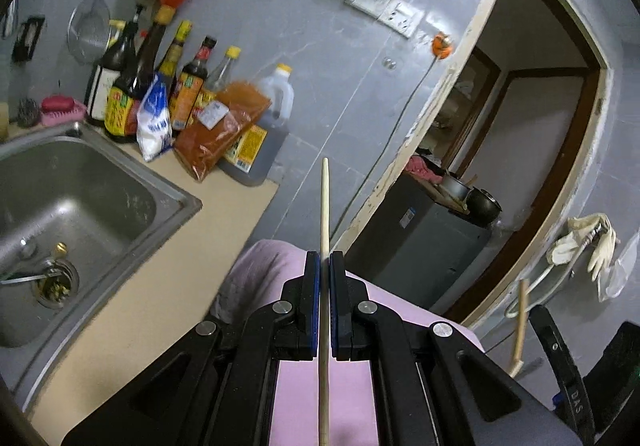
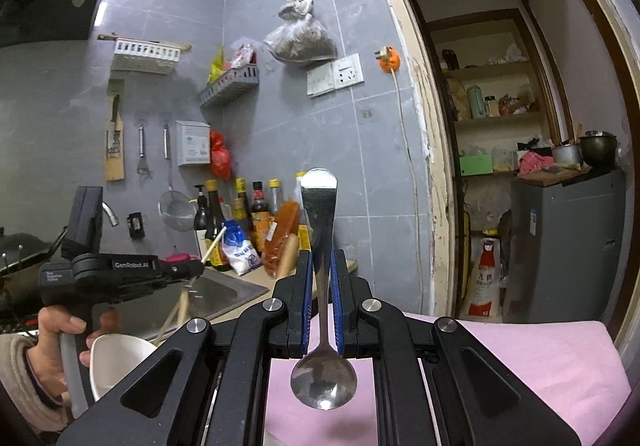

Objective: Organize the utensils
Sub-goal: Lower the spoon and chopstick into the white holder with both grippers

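Two tools each pinch one utensil. The left tool (image 1: pixel 325 262) is squeezed tight on a thin wooden chopstick (image 1: pixel 325 206), which pokes out toward 12 o'clock in the left wrist view. The right tool (image 2: pixel 321 266) is squeezed tight on a shiny metal spoon (image 2: pixel 322 382); its round bowl hangs near the camera at 6 o'clock and its handle points to 12 o'clock. A pink cloth (image 2: pixel 540 358) lies under both tools. At 9 o'clock in the left view is a steel sink (image 1: pixel 80 182) in the tan desk (image 1: pixel 160 286). Sauce bottles (image 1: pixel 160 78) stand at 10 o'clock by the grey wall. A hand (image 2: pixel 60 330) holds the left tool's grip beside a white bowl (image 2: pixel 116 358).
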Demonstrator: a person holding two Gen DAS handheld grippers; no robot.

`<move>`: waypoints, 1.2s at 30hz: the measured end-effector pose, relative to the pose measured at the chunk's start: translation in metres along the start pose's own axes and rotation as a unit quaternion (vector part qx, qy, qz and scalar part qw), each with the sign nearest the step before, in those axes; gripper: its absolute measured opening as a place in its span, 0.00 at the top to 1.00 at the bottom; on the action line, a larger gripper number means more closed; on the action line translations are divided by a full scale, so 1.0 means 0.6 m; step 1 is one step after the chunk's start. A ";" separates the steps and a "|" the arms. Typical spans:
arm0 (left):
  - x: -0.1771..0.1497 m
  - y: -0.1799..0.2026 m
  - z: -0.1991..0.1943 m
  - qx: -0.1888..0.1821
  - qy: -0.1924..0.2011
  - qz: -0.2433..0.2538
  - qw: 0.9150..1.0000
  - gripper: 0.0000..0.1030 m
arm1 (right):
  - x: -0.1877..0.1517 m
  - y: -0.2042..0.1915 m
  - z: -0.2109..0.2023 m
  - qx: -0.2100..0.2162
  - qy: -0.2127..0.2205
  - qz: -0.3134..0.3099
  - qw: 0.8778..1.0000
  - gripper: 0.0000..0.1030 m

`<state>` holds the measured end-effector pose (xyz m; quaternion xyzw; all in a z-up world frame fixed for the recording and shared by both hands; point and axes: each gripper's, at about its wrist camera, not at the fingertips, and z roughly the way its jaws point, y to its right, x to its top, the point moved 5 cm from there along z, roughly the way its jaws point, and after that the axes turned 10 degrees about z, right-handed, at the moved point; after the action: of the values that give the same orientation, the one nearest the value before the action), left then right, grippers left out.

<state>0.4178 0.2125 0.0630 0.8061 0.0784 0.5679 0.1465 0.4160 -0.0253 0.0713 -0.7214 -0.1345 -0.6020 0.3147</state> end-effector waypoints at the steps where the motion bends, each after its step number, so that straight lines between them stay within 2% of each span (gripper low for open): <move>1: 0.002 0.005 -0.008 0.004 0.004 0.008 1.000 0.98 | 0.001 -0.002 -0.003 0.000 -0.001 0.001 1.000 0.94; 9: 0.003 0.034 -0.032 0.012 0.013 0.060 0.998 0.98 | 0.006 0.001 -0.014 -0.016 0.000 0.019 1.000 0.94; 15: -0.011 0.042 -0.057 0.016 0.036 0.075 0.996 0.98 | 0.008 -0.010 -0.027 -0.019 0.003 0.012 1.000 0.94; 23: -0.013 0.039 -0.065 0.020 0.039 0.077 0.996 0.98 | 0.009 -0.013 -0.039 -0.026 0.005 0.007 1.000 0.94; 31: 0.001 0.042 -0.121 0.043 0.098 0.085 0.991 0.98 | 0.029 -0.021 -0.081 -0.030 0.038 -0.001 0.999 0.94; 36: 0.025 0.053 -0.164 0.037 0.134 0.082 0.987 0.98 | 0.069 -0.037 -0.122 -0.017 0.076 0.002 0.997 0.94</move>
<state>0.3295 0.2016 0.1175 0.7316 0.0522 0.6772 0.0582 0.3555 -0.0611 0.1230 -0.6792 -0.0987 -0.6567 0.3125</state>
